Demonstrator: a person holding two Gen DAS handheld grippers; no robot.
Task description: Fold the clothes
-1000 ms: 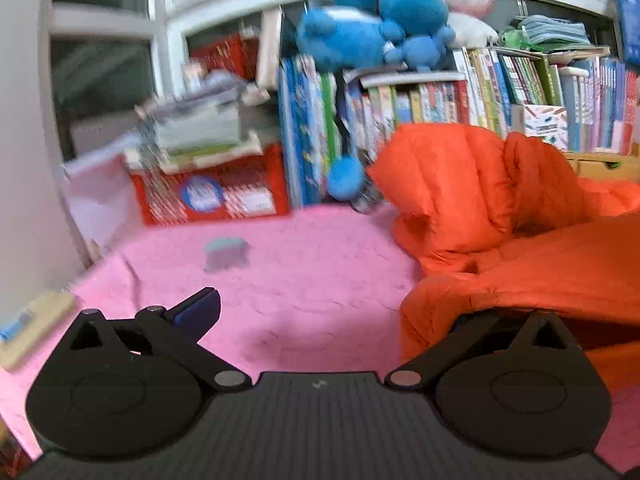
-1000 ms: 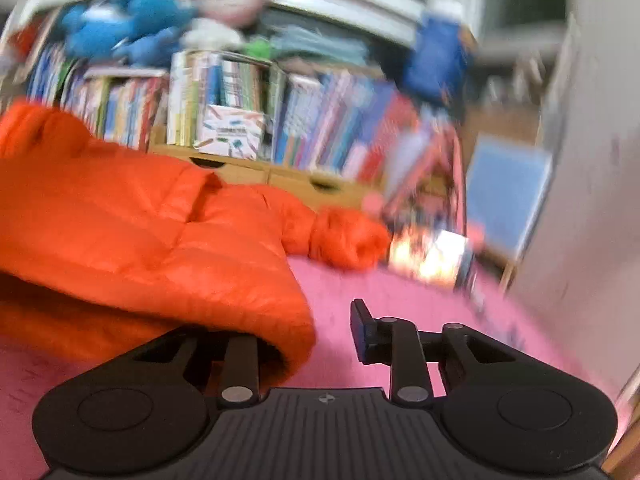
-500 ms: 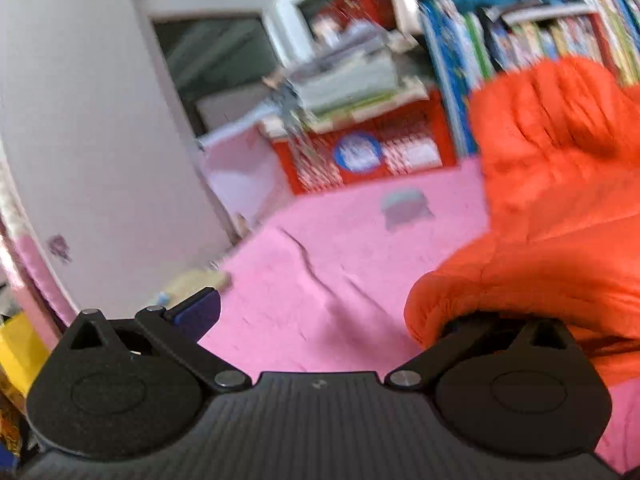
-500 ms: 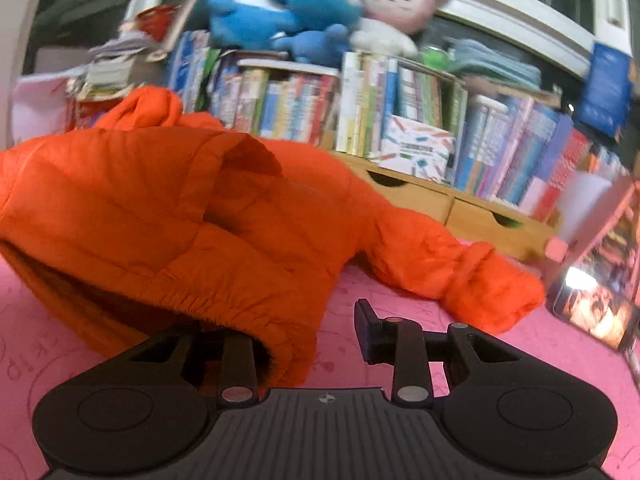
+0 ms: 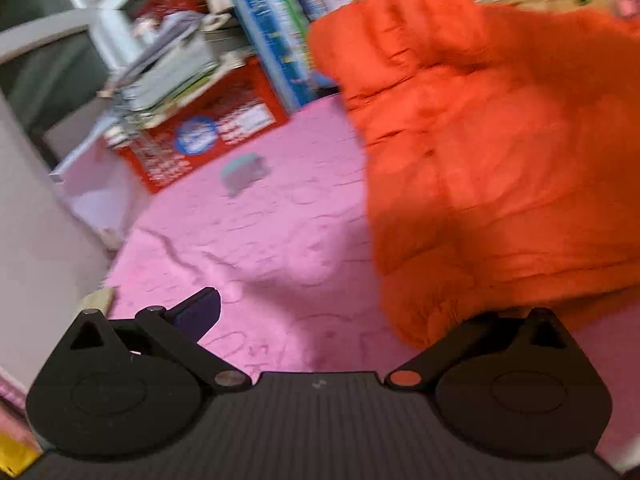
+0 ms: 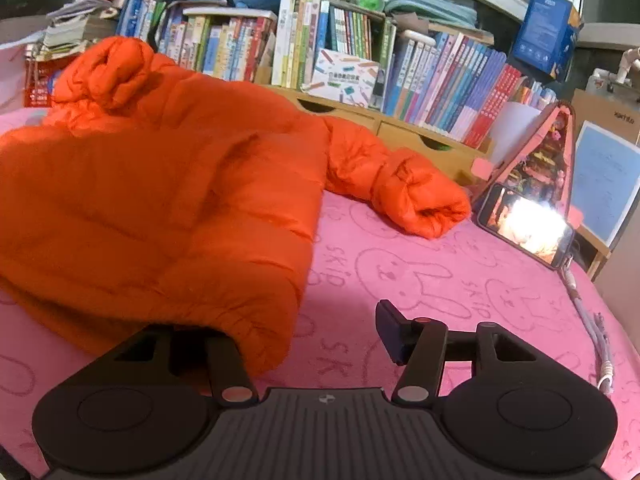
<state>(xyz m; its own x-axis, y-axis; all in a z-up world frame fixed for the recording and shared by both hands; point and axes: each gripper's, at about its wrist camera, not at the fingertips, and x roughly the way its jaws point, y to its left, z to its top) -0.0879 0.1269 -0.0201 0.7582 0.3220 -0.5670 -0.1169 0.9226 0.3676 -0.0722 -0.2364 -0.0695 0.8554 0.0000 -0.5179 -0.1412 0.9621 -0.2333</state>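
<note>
— How do the jaws of the left gripper [image 5: 332, 312] stand?

— They stand wide apart. The left finger [image 5: 198, 308] is bare above the pink blanket [image 5: 260, 240]. The right finger is hidden under the hem of the orange puffer jacket [image 5: 500, 152], so the cloth lies over that finger only. Nothing is pinched between the two.

— And the right gripper [image 6: 304, 328]?

— Also spread open. Its right finger [image 6: 390, 330] is free over the pink blanket [image 6: 420, 280]. Its left finger is covered by the hem corner of the orange puffer jacket [image 6: 160, 184].

— Where does the jacket lie from these jaws?

— In front and to the left of them. One sleeve [image 6: 408, 192] reaches ahead and to the right, with the cuff resting on the blanket near a lit phone [image 6: 524, 228]. Behind the jacket stands a row of books [image 6: 440, 80].
</note>
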